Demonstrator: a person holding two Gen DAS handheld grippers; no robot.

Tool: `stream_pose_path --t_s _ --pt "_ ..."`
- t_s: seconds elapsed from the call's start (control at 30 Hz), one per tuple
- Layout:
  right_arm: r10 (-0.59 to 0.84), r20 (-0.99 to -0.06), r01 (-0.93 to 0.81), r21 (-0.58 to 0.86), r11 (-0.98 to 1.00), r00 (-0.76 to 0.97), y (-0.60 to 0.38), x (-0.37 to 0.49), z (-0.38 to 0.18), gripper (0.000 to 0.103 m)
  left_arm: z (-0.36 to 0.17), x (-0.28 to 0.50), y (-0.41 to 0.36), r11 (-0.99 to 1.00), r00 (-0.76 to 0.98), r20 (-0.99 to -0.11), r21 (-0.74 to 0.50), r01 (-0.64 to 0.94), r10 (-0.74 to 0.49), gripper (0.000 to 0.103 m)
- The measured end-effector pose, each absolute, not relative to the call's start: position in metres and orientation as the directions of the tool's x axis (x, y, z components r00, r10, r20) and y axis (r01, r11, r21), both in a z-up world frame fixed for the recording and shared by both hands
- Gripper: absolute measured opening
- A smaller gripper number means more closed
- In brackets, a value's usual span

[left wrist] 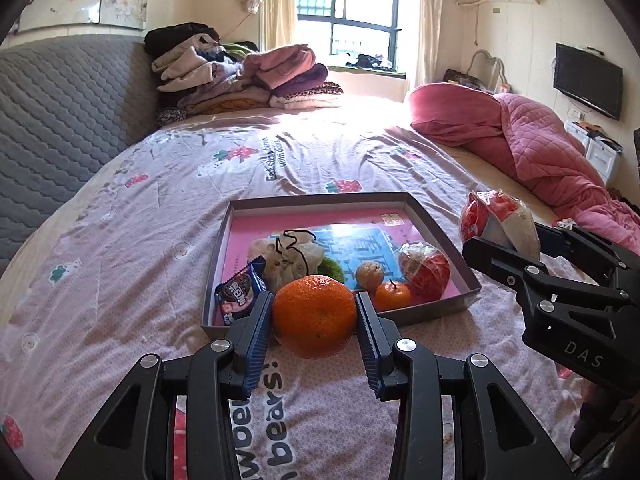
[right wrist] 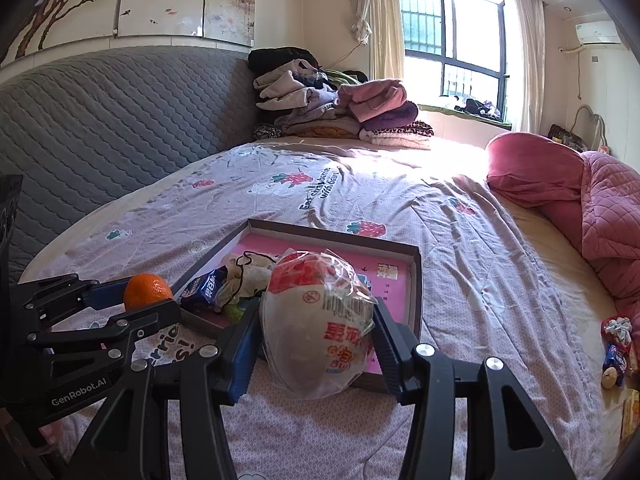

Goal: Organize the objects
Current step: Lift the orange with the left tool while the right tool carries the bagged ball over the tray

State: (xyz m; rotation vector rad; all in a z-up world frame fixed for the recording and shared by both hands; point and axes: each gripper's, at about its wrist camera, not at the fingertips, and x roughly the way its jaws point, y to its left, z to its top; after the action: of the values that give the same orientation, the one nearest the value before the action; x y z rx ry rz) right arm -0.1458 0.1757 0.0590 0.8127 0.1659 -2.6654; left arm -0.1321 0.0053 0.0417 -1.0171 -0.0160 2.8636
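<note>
Landmark: the shallow cardboard tray (left wrist: 444, 236) with grey walls and a pink printed floor, lying on the strawberry-print bedspread (left wrist: 132, 240).

At the tray's near left corner, the left tongs (left wrist: 314, 312) clamp a round, dimpled orange (left wrist: 314, 316) between ribbed blue pads, just outside the wall.

Inside the tray, from left: a glossy biscuit packet (left wrist: 238, 292), a crumpled cloth pouch (left wrist: 292, 258) with a dark drawstring, a fuzzy green thing mostly hidden behind the orange, a dull brown fruit (left wrist: 370, 275), a small tangerine (left wrist: 392, 295), and a red-and-white wrapped bun (left wrist: 426, 274).

At the tray's right side, the right tongs (right wrist: 318, 332) pinch a domed bun in crinkled clear film (right wrist: 320, 320); its print is hard to read.
</note>
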Motion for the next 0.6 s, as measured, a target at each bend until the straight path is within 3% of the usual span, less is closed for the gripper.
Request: stream_pose_path --t_s 0.6 --pt "-0.3 -0.542 0.397 -0.068 -0.915 -0.785 0.158 -0.187 0.047 0.052 0.031 -0.196 -0.018 -0.999 -0.775 -0.631 -0.017 -0.028 0.032 0.042"
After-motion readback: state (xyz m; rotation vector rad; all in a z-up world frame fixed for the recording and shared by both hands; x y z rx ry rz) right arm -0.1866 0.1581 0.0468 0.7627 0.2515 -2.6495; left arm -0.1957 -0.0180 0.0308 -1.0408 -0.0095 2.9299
